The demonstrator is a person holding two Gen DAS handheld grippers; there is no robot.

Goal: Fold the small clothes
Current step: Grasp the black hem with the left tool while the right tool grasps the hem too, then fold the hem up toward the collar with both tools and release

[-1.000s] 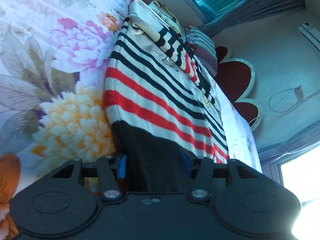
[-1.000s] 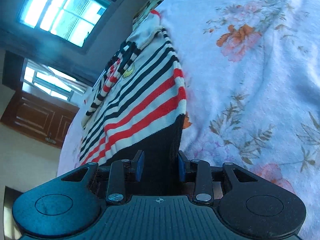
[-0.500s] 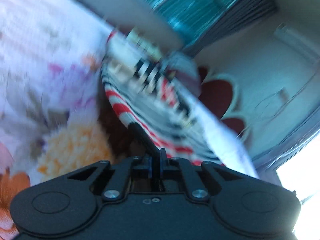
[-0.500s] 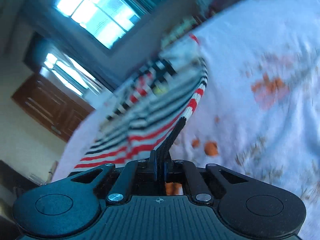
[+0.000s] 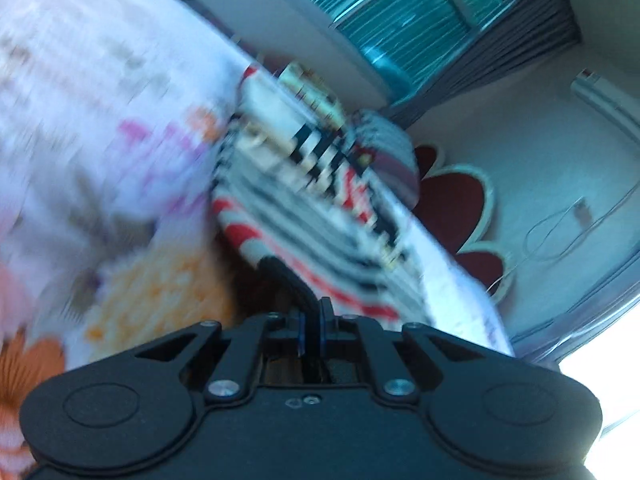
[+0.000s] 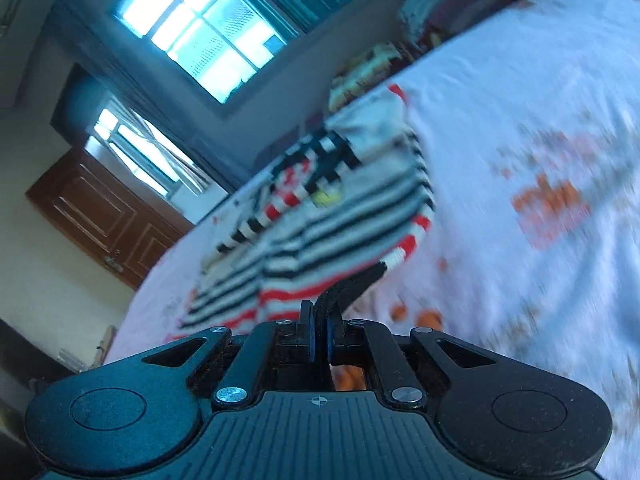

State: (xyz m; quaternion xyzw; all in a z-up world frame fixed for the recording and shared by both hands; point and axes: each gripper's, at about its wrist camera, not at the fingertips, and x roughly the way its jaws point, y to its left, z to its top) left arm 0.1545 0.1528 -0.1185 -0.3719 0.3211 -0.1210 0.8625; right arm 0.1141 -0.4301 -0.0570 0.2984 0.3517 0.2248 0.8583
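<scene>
Two grippers, two pinches, and the fold itself not yet made: that is where you stand. Your left gripper (image 5: pixel 311 326) has its jaws pressed together on the dark hem band of the sweater (image 5: pixel 316 208), and your right gripper (image 6: pixel 320 330) pinches the same band at the other corner. In each view the band rises out of the closed pads and the striped knit slopes away from it, so the hem end hangs clear of the bed (image 6: pixel 540 100) while the far end lies on the floral sheet.

Taken from the sweater outward: its sleeves look already folded across the body, lying over the stripes near the collar end. The collar end points toward the window (image 6: pixel 200 36) wall, and beyond it a pillow (image 5: pixel 390 160) sits near the headboard (image 5: pixel 452 200). What looks left is the lengthwise fold, carrying the hem up and over toward the collar, then setting it down and smoothing.

Both of your hands sit low at the hem end, grippers pointing forward along the sweater and tipped somewhat downward, each rolled so the bed runs on a slant through its view. Both views are smeared, so fine wrinkles in the knit cannot be read.
</scene>
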